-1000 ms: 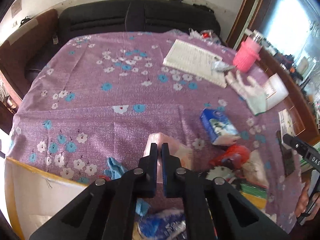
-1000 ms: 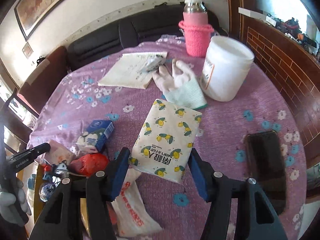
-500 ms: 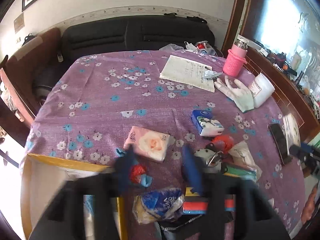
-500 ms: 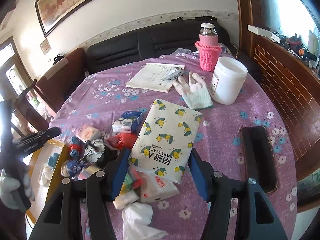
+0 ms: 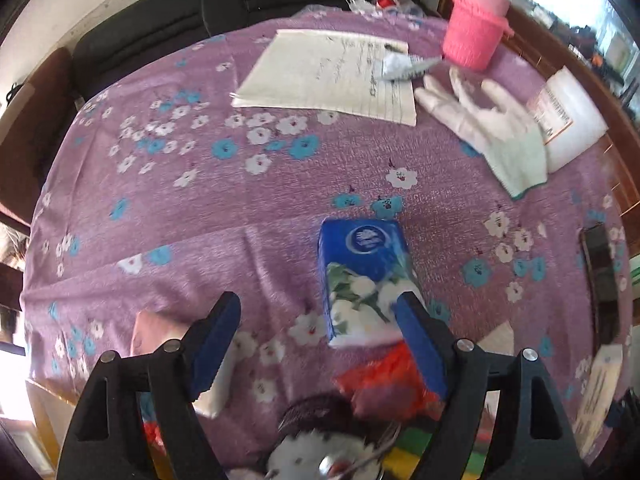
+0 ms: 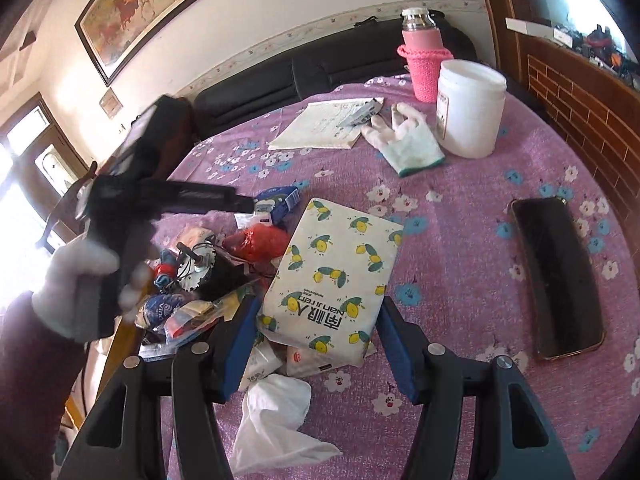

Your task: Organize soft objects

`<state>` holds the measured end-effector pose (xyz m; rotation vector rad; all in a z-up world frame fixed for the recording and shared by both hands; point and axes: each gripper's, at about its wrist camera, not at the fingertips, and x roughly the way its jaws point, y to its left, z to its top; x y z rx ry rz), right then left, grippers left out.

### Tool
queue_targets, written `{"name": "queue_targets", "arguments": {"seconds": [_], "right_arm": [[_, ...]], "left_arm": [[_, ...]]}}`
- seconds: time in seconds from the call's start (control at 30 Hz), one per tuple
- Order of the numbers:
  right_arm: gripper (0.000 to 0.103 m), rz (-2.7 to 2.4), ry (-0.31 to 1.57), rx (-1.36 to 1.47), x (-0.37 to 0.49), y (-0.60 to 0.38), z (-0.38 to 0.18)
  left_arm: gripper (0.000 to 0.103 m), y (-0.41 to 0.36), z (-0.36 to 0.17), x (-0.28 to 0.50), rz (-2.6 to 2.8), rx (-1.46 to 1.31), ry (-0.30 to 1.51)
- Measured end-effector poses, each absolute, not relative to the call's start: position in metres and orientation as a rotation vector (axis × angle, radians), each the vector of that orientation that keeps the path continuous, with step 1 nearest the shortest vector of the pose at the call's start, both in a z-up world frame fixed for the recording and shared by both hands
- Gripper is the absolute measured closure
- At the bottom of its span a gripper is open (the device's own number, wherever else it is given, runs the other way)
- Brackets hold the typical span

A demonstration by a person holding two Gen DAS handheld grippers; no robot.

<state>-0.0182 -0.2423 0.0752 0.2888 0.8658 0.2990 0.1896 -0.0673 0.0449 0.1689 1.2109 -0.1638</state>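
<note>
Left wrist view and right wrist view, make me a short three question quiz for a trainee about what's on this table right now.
1. True or false: the left gripper is shut on the blue tissue pack.
2. Which pack lies between the right gripper fingers? A pink rose pack; B lemon-print tissue pack; C work glove.
3. Fill in: the white tub stands just in front of the pink ____.

Key: 1 false, open; 2 B; 3 bottle.

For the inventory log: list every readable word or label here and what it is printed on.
"NanJiren" plus large Chinese characters, seen upside down: lemon-print tissue pack.
"Vinda", partly legible: crumpled blue wrapper.
Blue tissue pack logo, white jar label, notepad handwriting: too blurred.
</note>
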Motion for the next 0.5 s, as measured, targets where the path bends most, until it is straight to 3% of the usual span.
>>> {"name": "queue_targets", "arguments": {"seconds": [0.5], "right_arm": [[0.039, 0.296, 0.855, 0.286, -0.008, -0.256, 0.057]], "left_arm": [[0.018, -0.097, 0.045, 0.211, -0.098, 0.357, 1.336]]}}
